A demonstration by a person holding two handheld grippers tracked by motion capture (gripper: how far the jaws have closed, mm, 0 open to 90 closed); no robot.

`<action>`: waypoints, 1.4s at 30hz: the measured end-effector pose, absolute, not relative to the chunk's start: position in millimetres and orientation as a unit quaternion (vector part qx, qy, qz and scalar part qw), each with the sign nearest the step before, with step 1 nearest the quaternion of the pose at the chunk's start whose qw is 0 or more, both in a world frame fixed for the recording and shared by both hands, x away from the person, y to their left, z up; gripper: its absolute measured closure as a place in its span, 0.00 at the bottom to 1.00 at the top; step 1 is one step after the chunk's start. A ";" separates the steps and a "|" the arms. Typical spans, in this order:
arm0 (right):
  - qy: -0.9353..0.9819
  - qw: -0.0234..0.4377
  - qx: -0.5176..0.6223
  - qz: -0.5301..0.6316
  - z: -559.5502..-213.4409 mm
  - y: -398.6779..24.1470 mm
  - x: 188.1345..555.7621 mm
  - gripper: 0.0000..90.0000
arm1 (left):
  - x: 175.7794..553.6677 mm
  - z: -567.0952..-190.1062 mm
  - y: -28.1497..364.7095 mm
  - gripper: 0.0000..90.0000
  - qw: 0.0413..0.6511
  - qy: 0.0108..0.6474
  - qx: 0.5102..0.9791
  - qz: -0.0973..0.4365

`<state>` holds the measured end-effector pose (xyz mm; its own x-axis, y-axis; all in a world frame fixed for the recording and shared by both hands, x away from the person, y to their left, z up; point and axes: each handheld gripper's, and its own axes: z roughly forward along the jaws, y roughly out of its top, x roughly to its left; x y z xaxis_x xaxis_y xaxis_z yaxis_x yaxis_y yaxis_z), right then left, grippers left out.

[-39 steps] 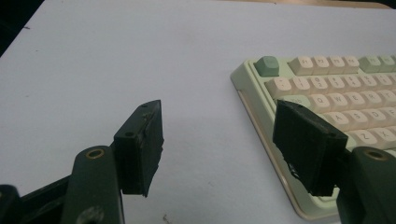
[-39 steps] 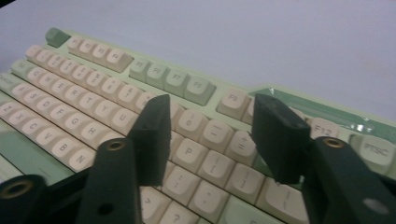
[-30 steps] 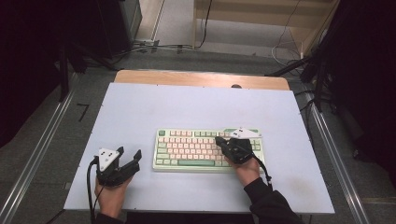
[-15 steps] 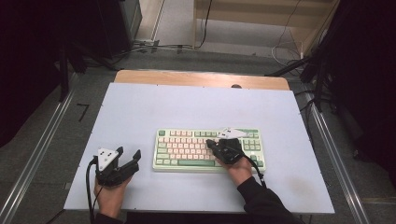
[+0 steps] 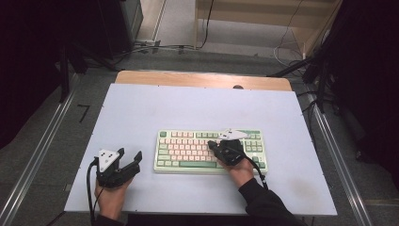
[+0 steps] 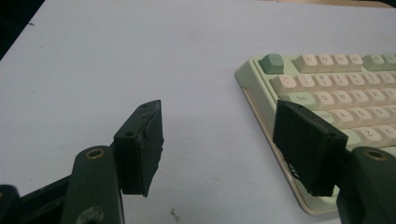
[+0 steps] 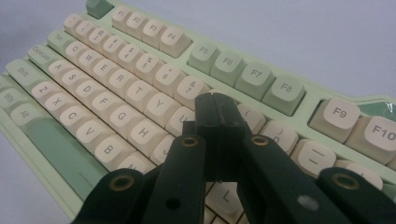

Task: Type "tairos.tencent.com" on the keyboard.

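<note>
Pale-green plastic keyboard (image 5: 209,151) w/ cream keys in the middle, green keys at edges & function row; dark lettering on caps. Pale lilac-white tabletop (image 5: 188,108), light wood strip along far edge. Black left gripper (image 5: 129,160), grey three-cornered plate on top, brass-coloured rivets. Black right gripper (image 7: 215,105), same brass rivets, white-grey plate. Black sleeve (image 5: 263,205) on right forearm. Grey floor (image 5: 42,141) around.
</note>
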<state>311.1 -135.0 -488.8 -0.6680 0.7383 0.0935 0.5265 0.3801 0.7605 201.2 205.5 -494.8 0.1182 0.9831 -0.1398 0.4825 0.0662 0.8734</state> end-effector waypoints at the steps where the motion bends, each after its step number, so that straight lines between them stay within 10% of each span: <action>1: 0.820 0.132 0.386 0.402 -488.8 -135.0 311.2 0.97 | 201.2 -494.7 205.5 0.38 0.424 0.595 0.616 0.295; 17: 0.817 0.120 0.391 0.406 -486.6 -138.2 309.5 0.97 | 204.9 -493.5 202.0 0.38 0.428 0.588 0.621 0.293; 33: 0.794 0.126 0.407 0.434 -481.7 -165.1 305.3 0.41 | 222.4 -491.9 177.5 0.41 0.439 0.557 0.650 0.274; 42: 0.786 0.138 0.424 0.427 -482.9 -179.6 301.6 0.35 | 233.4 -491.1 164.1 0.59 0.442 0.536 0.671 0.261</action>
<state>301.6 -179.6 -482.9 -0.6015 0.7855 0.1454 0.5496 0.2748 0.7890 233.4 164.1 -491.1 0.2893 0.9492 -0.1242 0.4889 -0.0349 0.8716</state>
